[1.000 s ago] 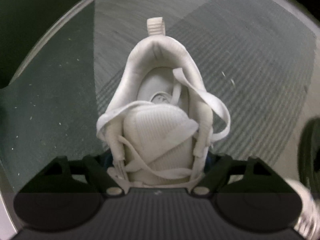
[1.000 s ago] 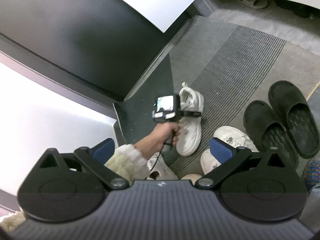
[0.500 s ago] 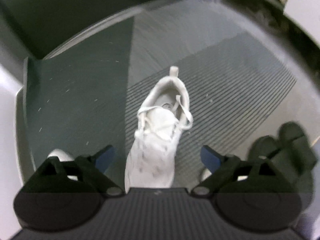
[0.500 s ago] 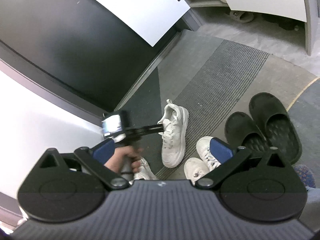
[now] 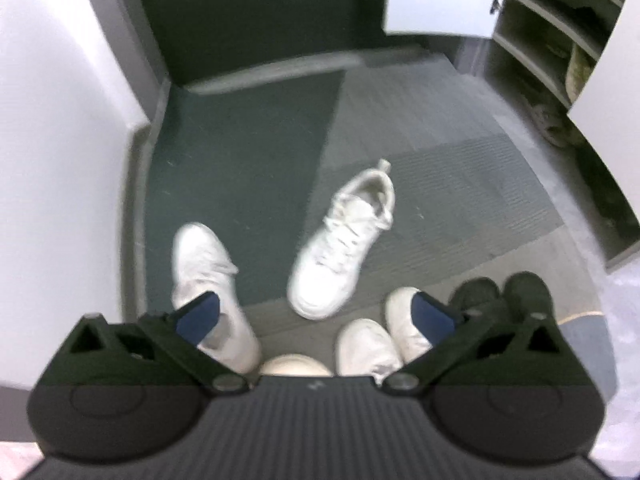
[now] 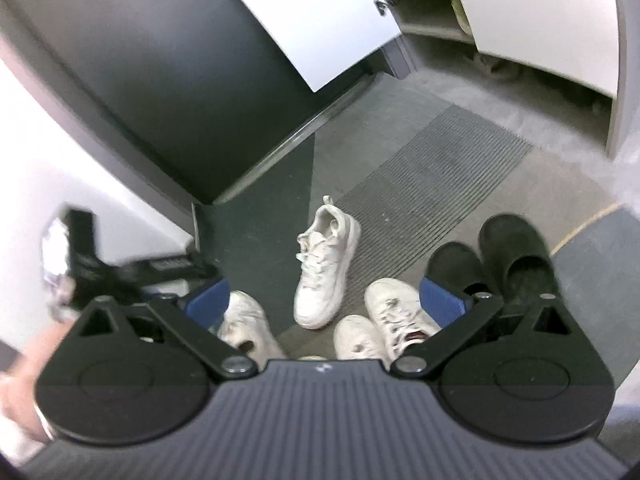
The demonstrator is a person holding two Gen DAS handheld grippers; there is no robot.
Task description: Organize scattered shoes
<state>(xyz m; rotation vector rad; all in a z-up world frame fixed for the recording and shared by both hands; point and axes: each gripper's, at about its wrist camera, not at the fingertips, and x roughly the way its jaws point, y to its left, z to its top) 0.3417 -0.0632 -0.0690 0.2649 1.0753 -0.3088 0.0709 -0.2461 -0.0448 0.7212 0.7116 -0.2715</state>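
Overhead, the left hand-held gripper is opening wide, empty; the right hand-held gripper gapes empty too, above a white sneaker on the floor mat.

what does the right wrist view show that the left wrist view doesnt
Only the right wrist view shows the person's left hand holding the left tongs at the far left, blurred. Only the left wrist view shows shoes at the foot of the open cabinet, and the left tongs' own jaws, opening with nothing between them. Both show the lone white sneaker on the mat, three more white sneakers nearer, and the black slippers.
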